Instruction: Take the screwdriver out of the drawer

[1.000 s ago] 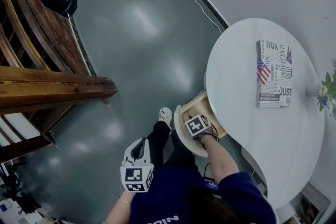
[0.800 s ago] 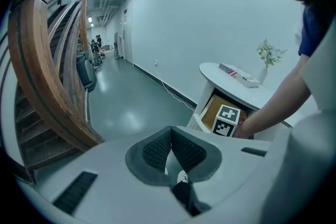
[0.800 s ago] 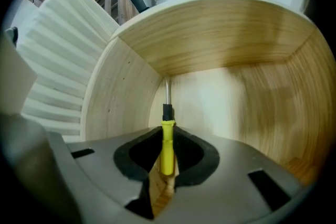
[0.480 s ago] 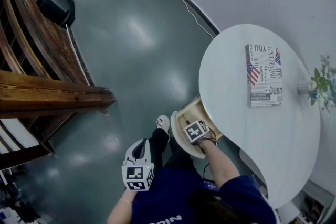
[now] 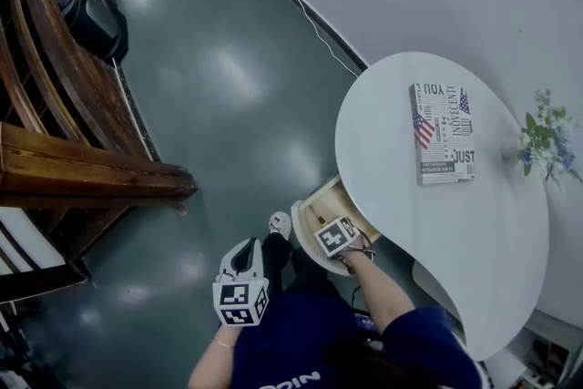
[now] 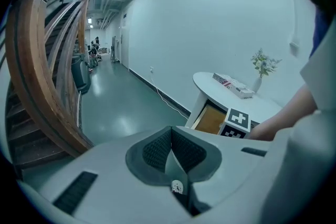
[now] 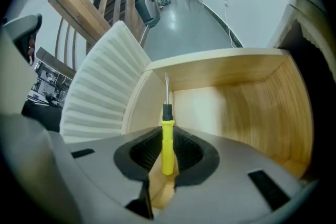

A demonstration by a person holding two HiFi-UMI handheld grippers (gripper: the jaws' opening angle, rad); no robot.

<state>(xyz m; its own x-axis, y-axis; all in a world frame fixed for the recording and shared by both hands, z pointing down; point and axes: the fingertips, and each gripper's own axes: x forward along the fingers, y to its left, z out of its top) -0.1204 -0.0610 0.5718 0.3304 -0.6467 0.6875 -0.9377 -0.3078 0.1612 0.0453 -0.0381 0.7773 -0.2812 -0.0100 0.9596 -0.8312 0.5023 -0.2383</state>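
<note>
Over open drawer [image 7: 247, 102] under white counter [image 5: 410, 223] | R tool [image 7: 167, 153] grips yellow screwdriver [image 7: 167, 136], raised since a sec ago (tip near rim) | L tool [image 6: 171, 150] jaws together, empty | removal prob. nearly done

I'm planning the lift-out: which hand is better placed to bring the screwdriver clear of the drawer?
Right. The right gripper is shut on the screwdriver by its yellow handle, over the open drawer. The left gripper is shut, empty and off over the floor.
</note>
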